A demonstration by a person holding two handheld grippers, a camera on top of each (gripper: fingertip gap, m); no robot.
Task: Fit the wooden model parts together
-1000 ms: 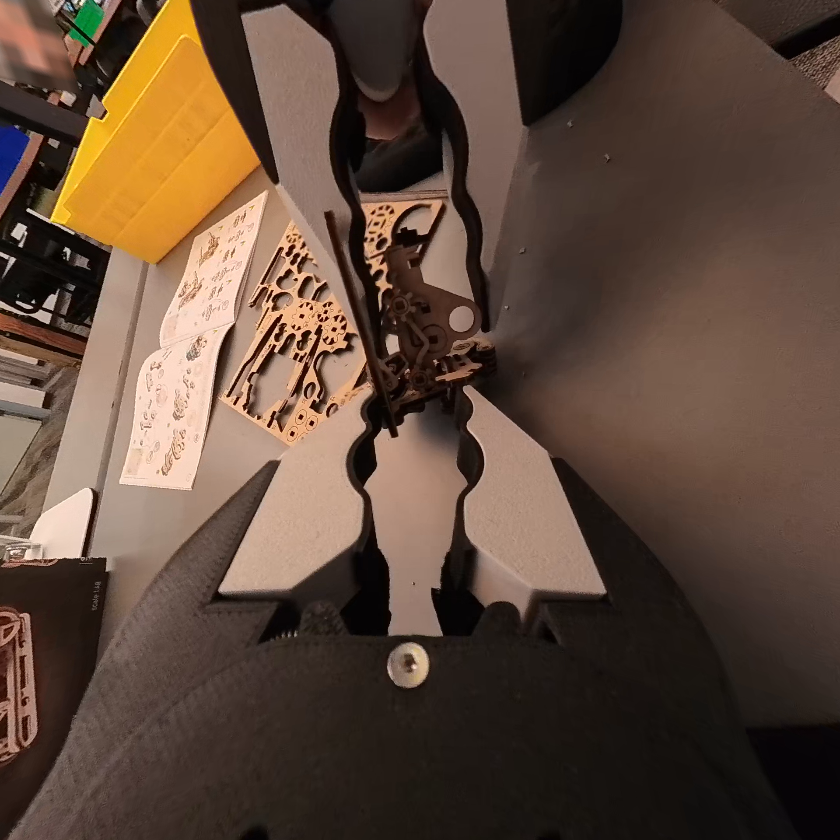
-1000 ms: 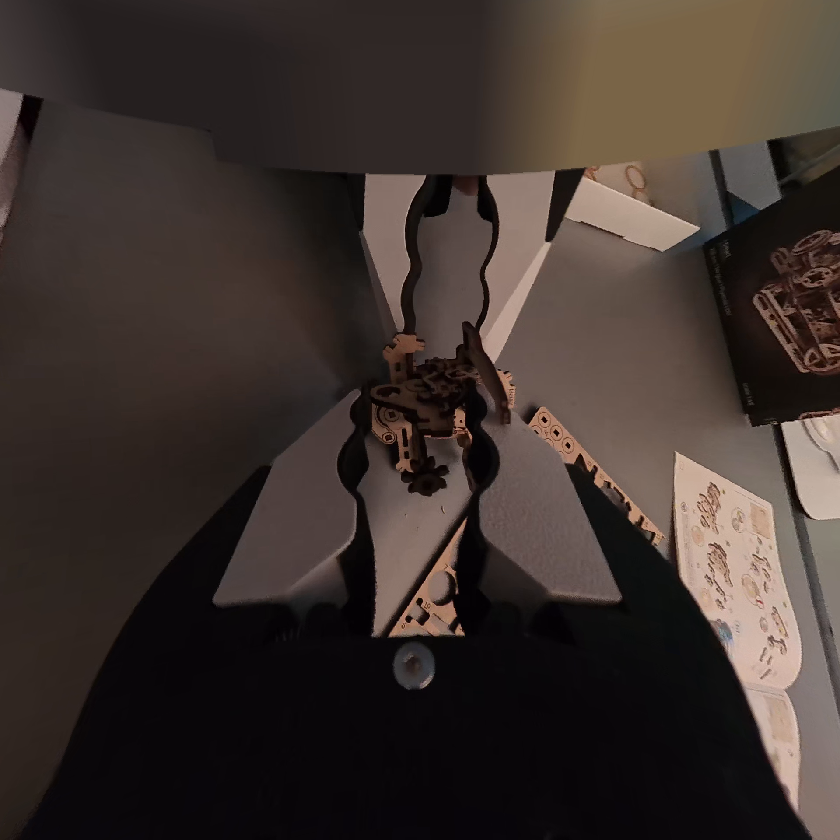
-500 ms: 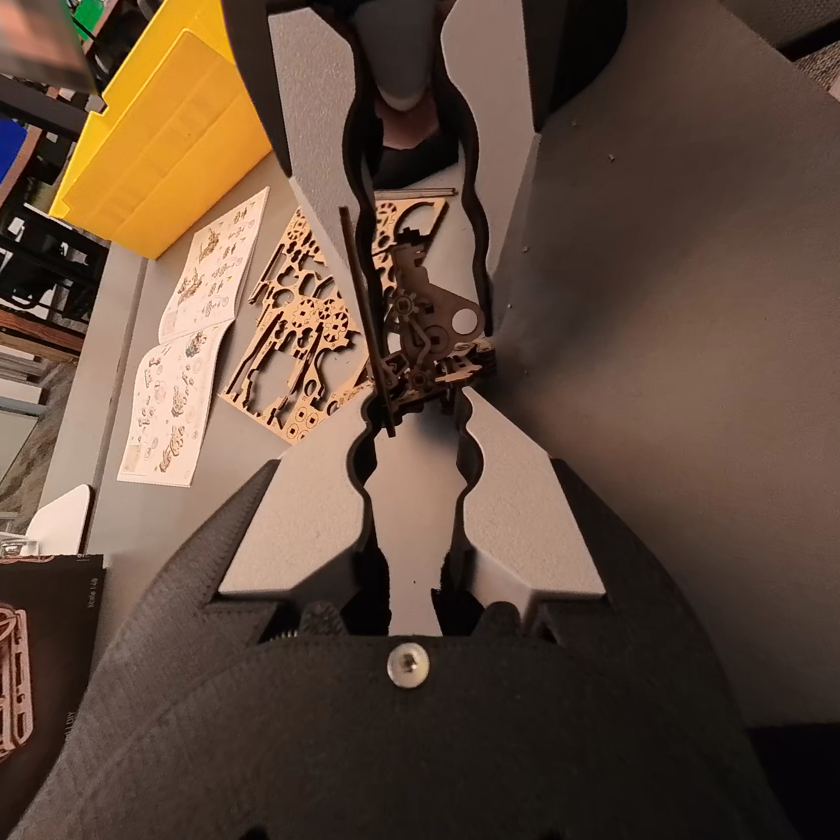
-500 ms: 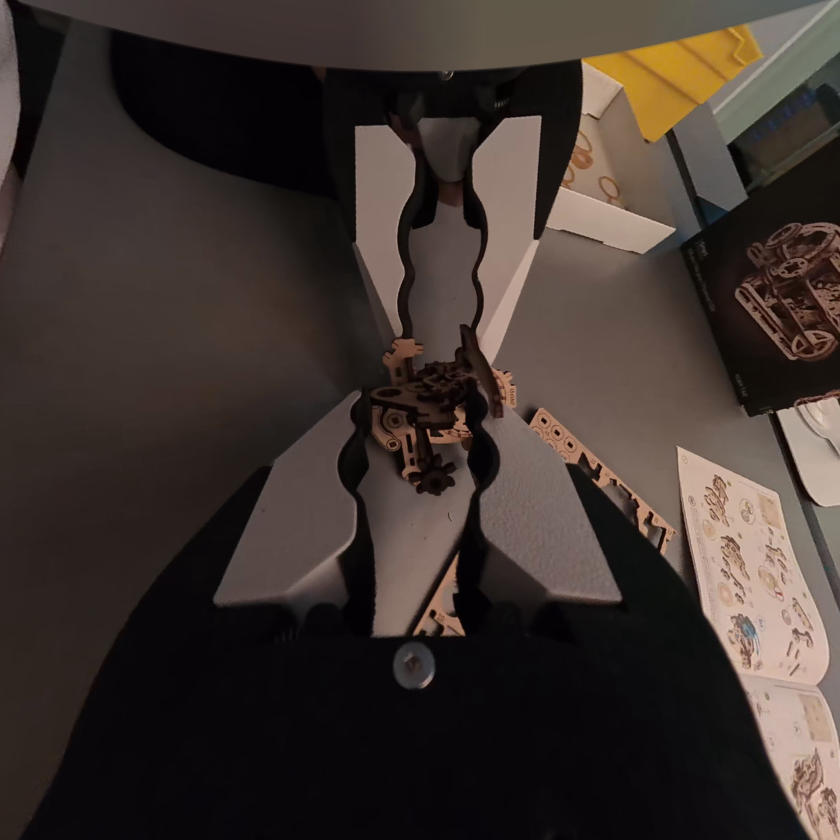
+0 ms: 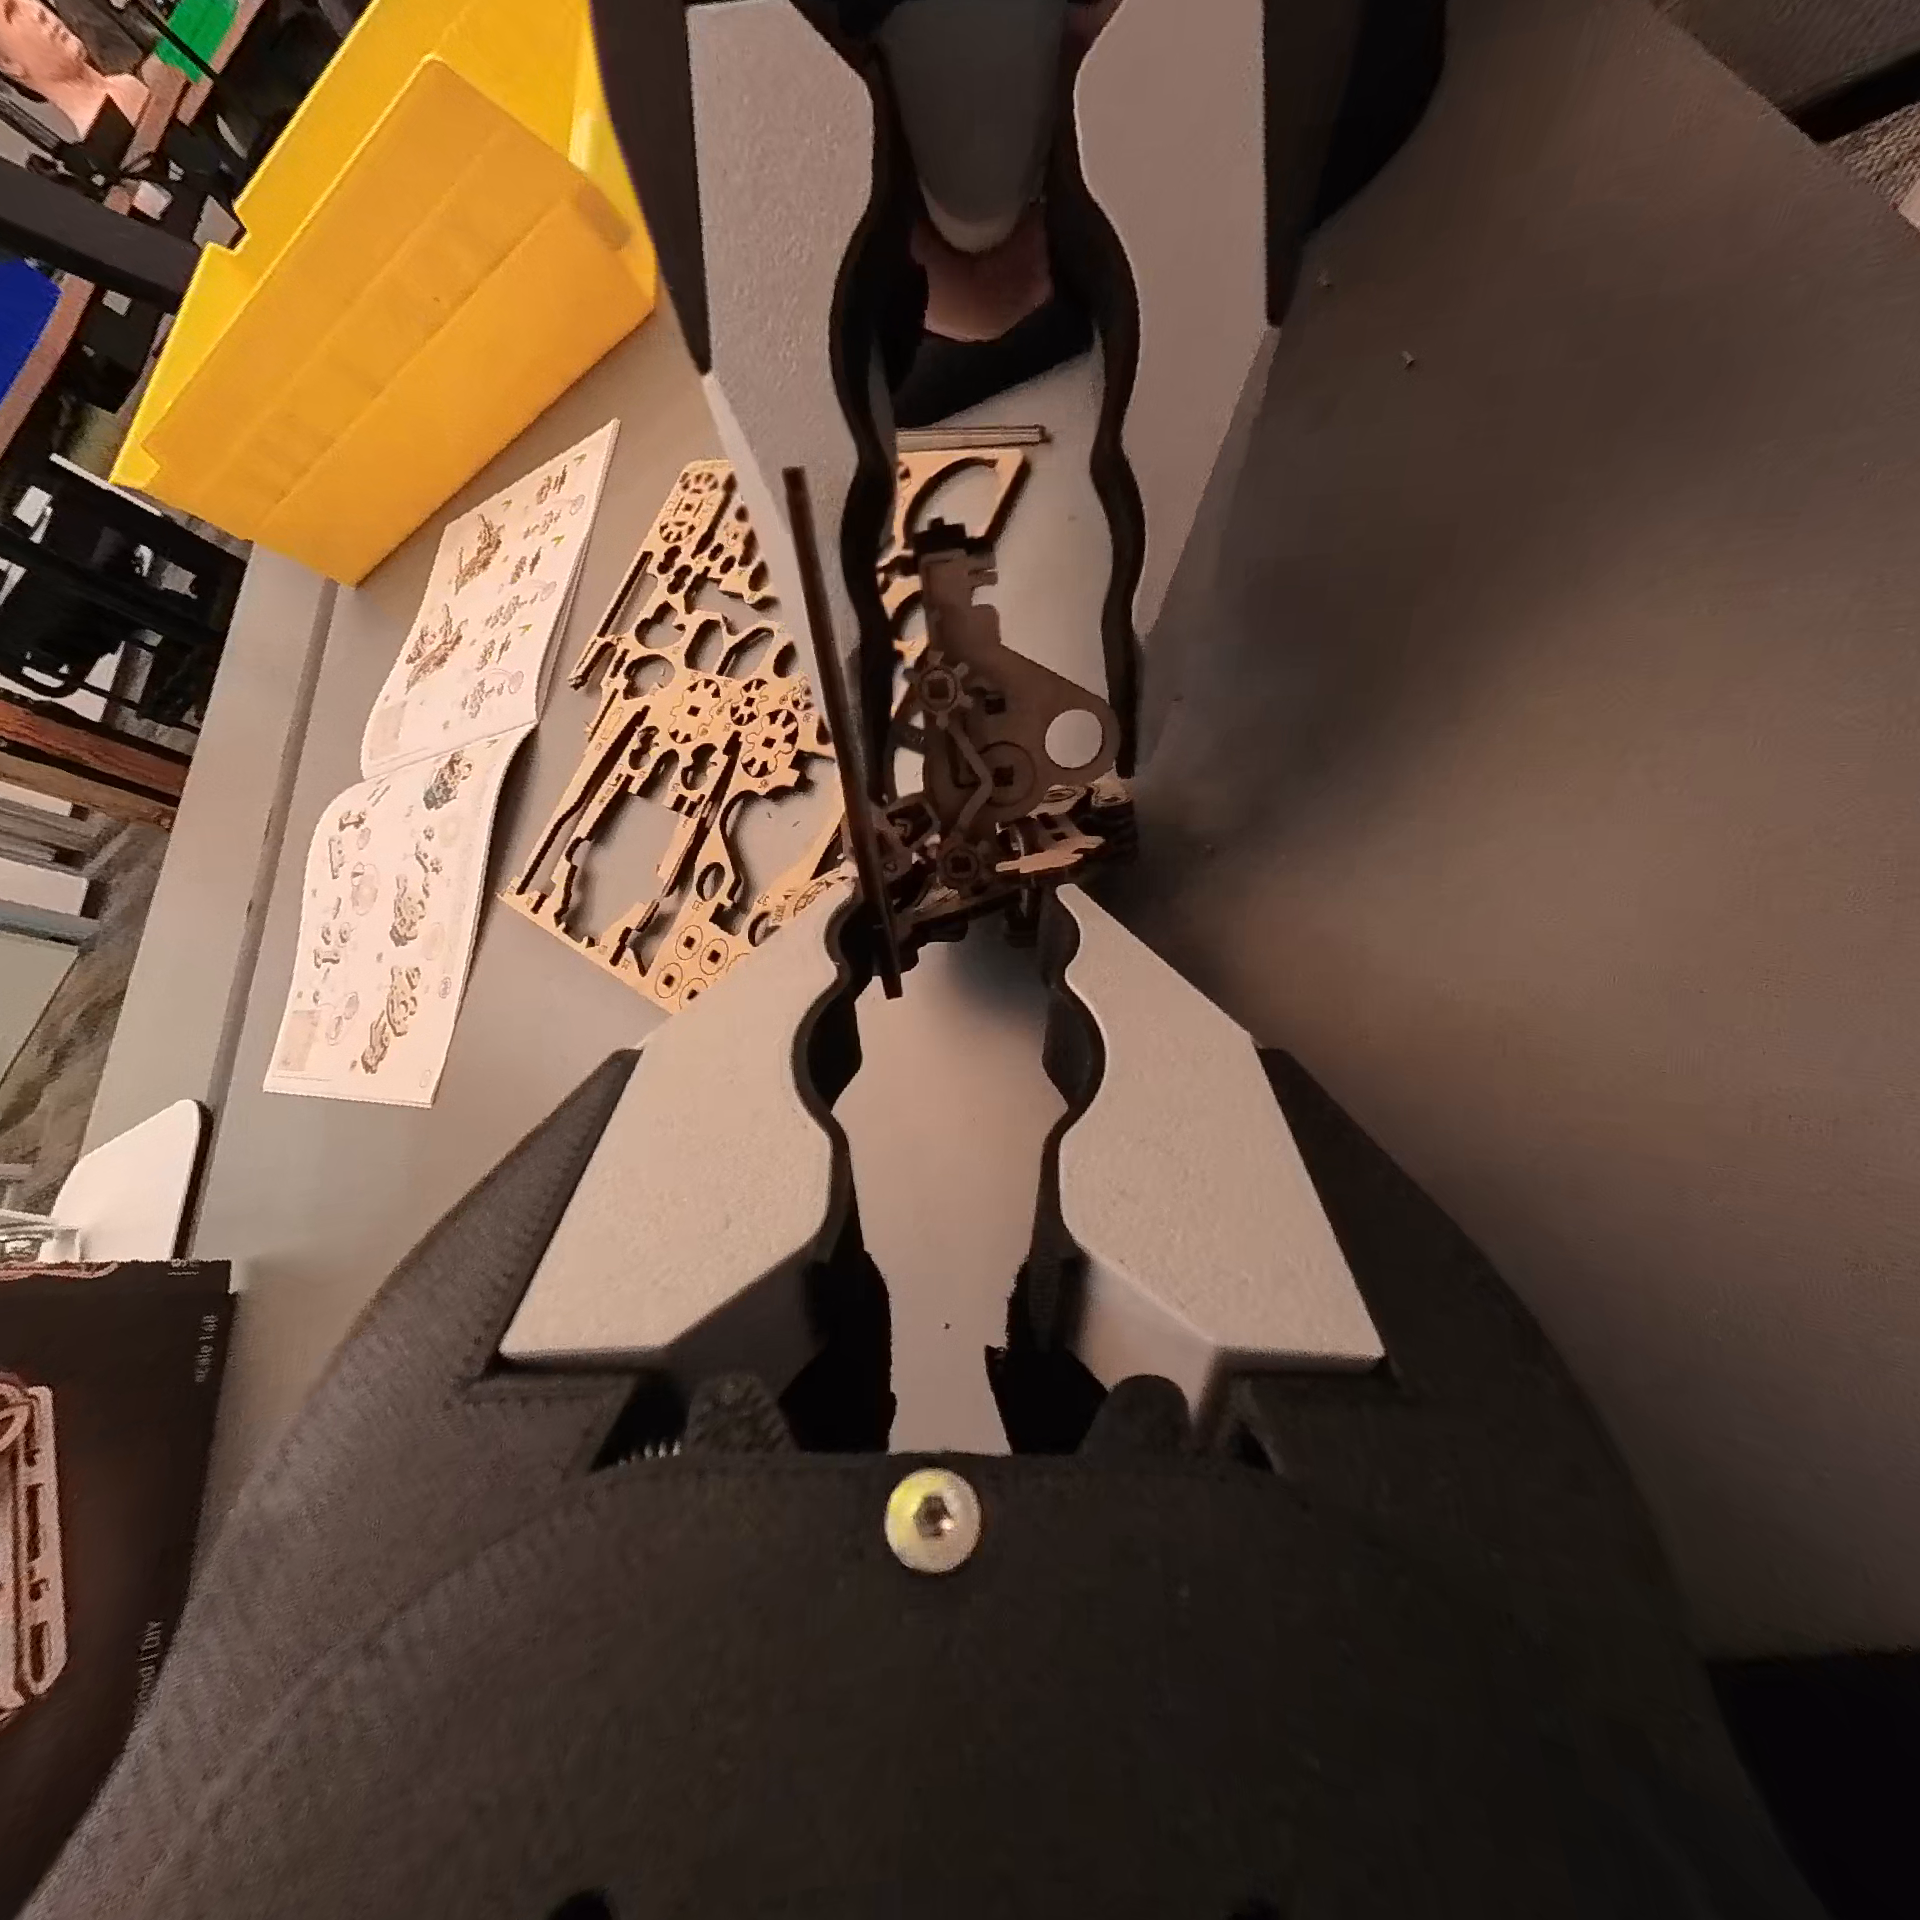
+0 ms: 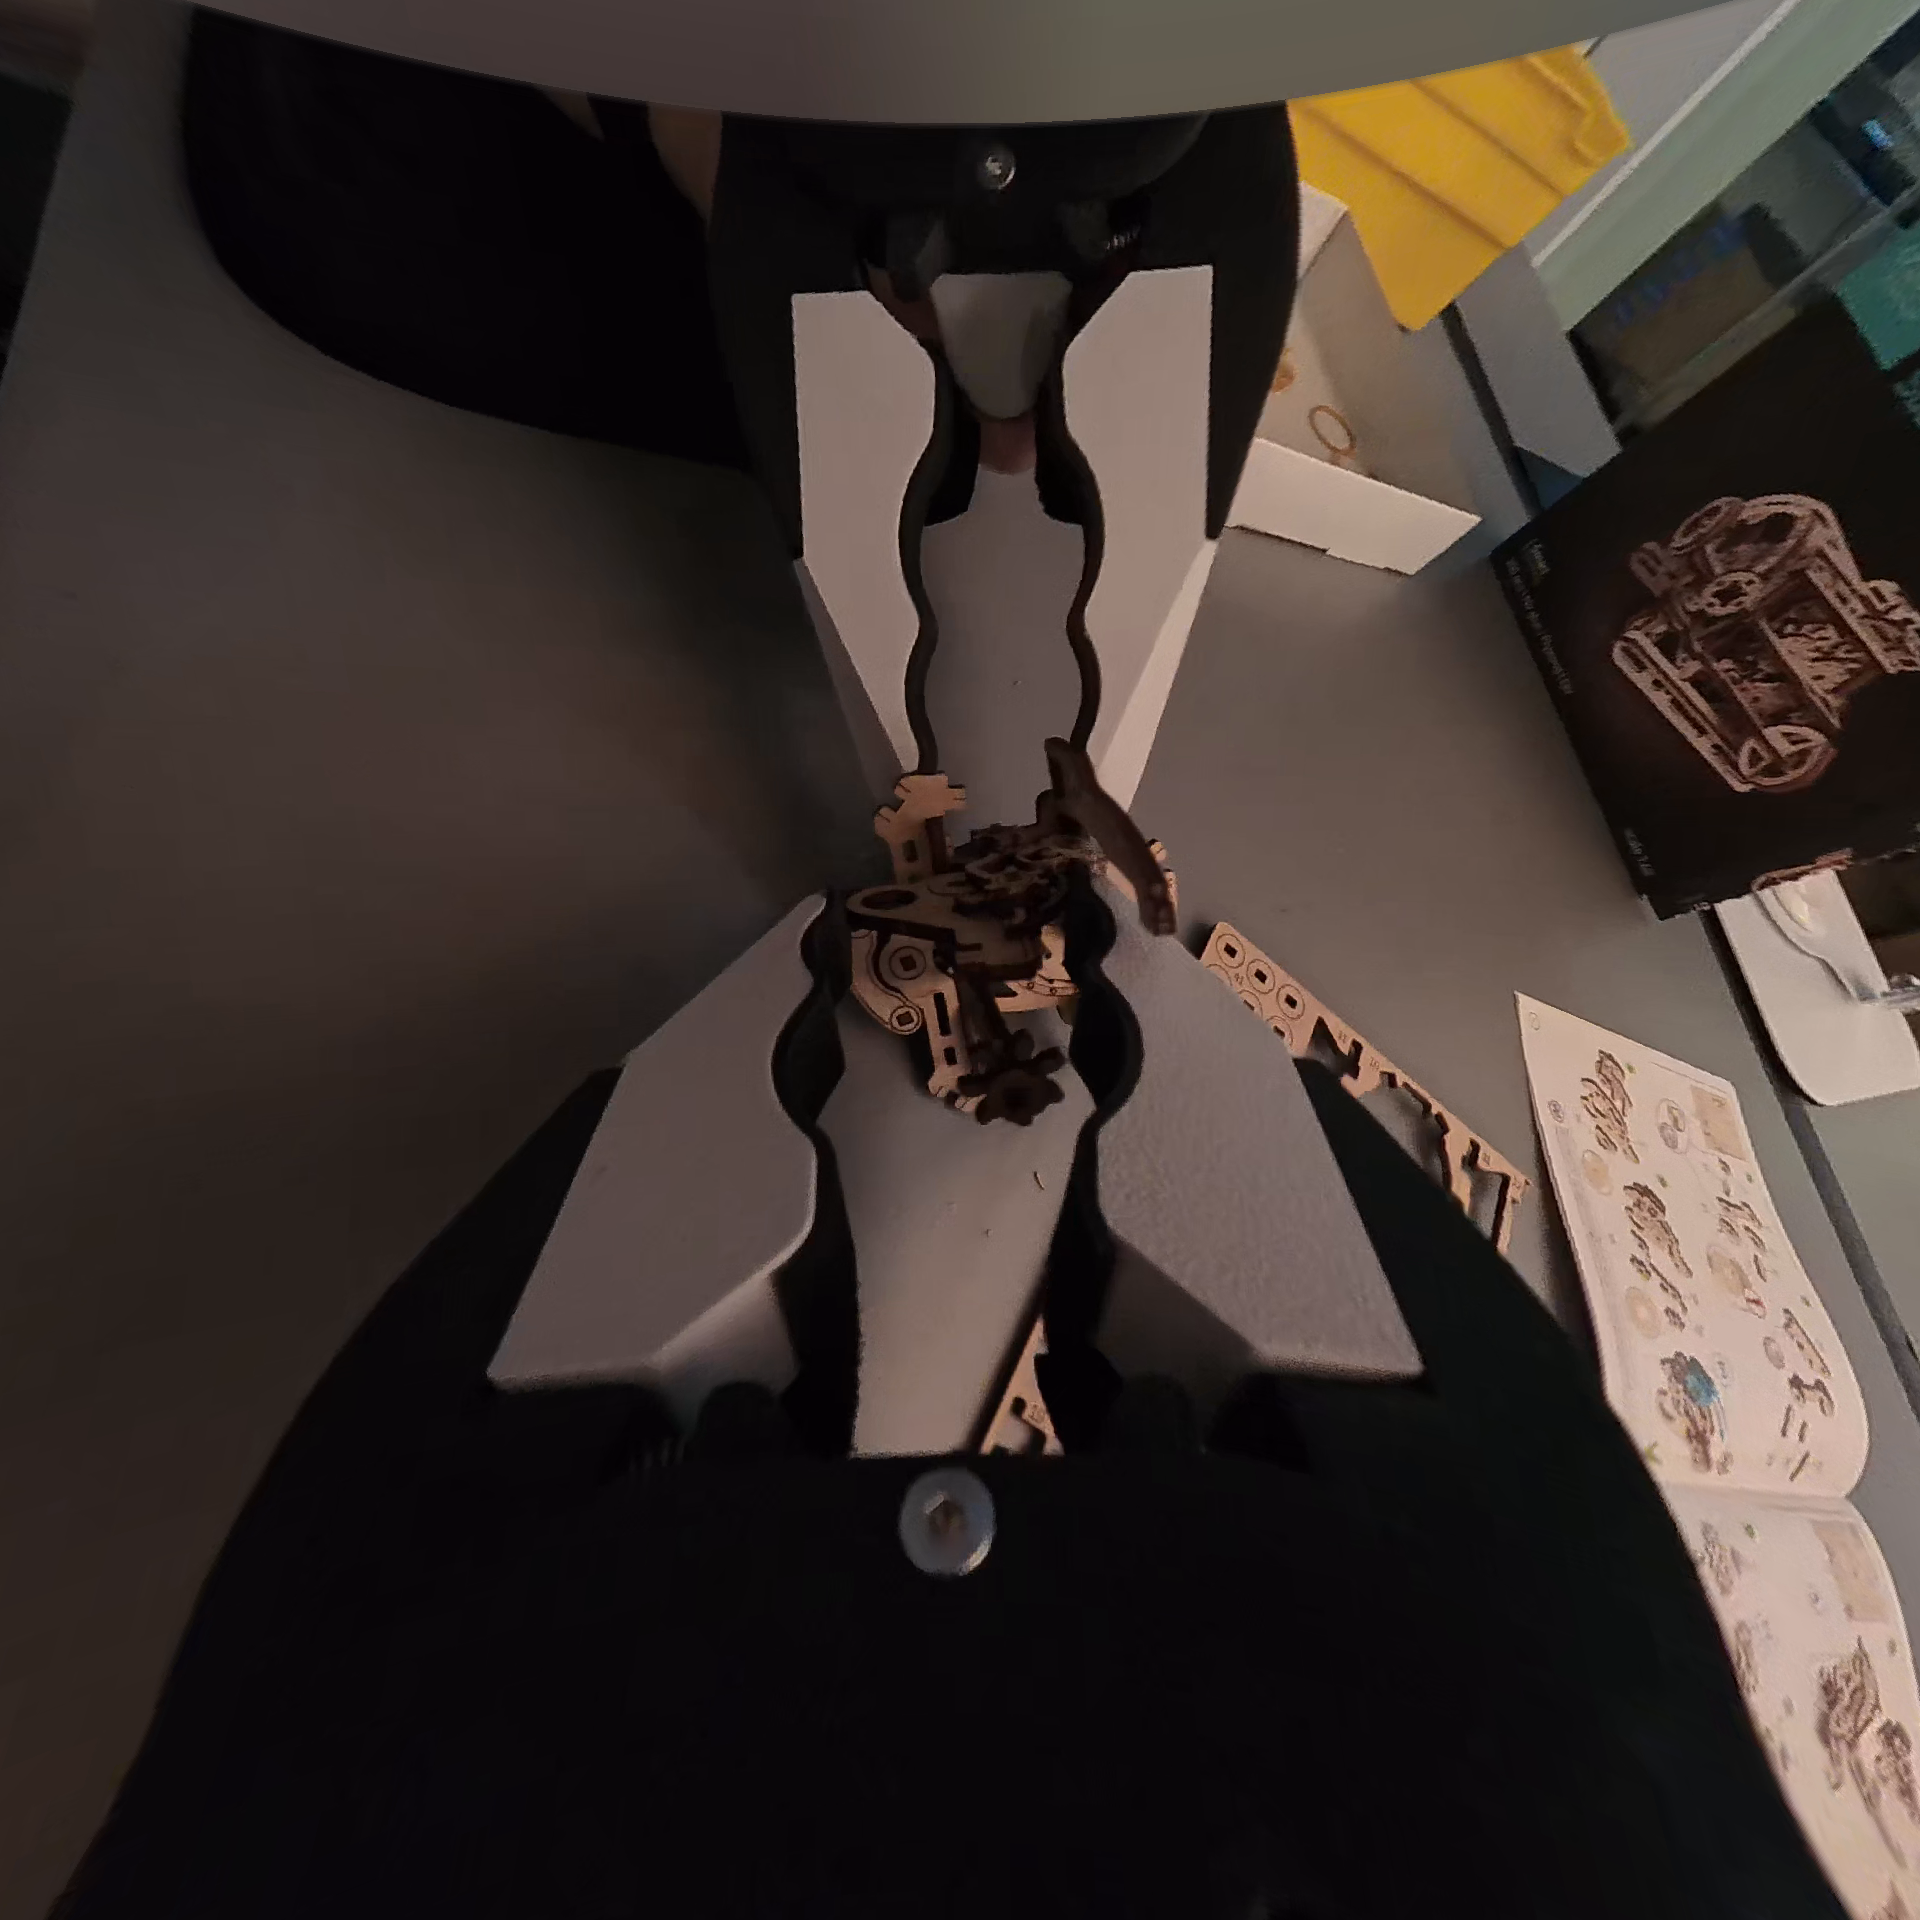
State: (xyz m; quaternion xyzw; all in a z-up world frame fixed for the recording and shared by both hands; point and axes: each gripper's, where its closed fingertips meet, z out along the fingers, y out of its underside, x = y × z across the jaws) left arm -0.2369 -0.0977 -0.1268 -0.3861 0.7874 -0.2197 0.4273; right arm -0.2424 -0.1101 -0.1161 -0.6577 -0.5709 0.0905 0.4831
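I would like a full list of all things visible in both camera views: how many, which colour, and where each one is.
wooden model assembly: one, tan and dark brown, held in the air between the tips of both grippers
laser-cut wooden sheet: at least one, tan, flat on the table under the grippers
instruction booklet: one, white, open on the table beside the sheet
yellow bin: one, at the far table edge
model kit box: one, black, on the table
white box: one, beyond the grippers
table: one, grey
left gripper: one, grey fingers, shut on the assembly
right gripper: one, grey fingers, shut on the assembly
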